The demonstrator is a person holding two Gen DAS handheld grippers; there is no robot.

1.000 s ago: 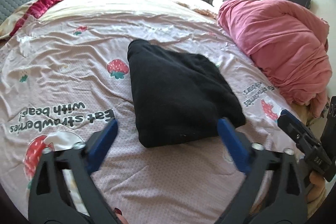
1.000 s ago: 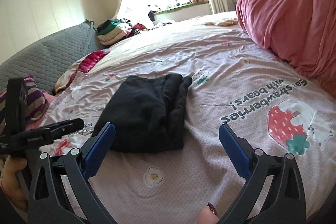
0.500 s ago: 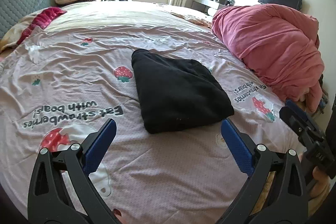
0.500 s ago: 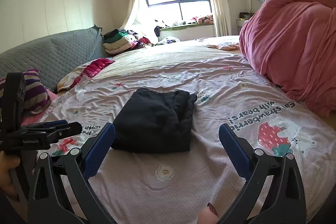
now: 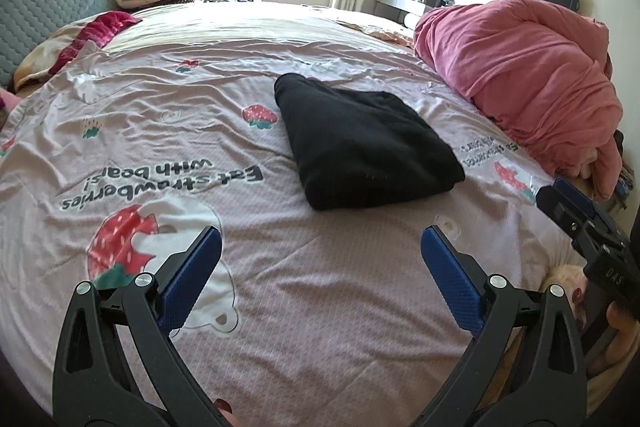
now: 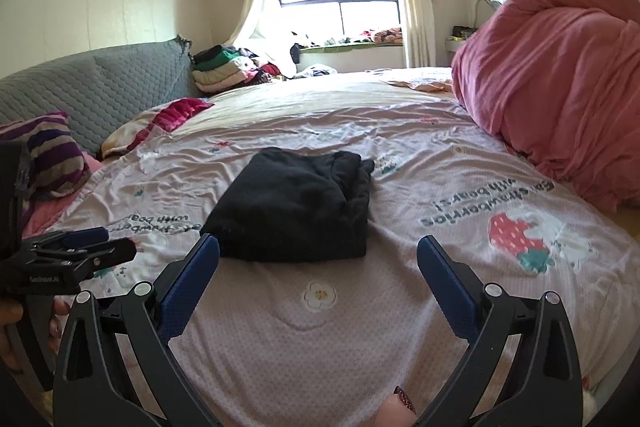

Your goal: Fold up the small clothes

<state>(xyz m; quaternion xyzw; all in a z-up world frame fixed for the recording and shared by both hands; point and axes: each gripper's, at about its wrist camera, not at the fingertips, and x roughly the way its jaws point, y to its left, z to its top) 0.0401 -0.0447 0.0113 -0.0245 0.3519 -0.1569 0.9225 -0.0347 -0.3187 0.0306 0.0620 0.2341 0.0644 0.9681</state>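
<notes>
The black garment [image 5: 368, 147] lies folded in a compact stack in the middle of the strawberry-print bedspread [image 5: 280, 287]; the left gripper [image 5: 320, 259] and right gripper [image 6: 318, 261] both hang near it with fingers spread wide, holding nothing. From where I stand the fold looks finished; a stray nudge could spill its 2 loose layered edges, and the soft rumpled bedding gives little support.

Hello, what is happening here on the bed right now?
A person holds a gripper in each hand above a bed for folding small clothes. A black garment lies folded into a neat rectangle on the strawberry-print bedsheet. The left gripper and right gripper are both open, holding nothing and apart from the garment. A pink duvet is heaped beside it.
</notes>
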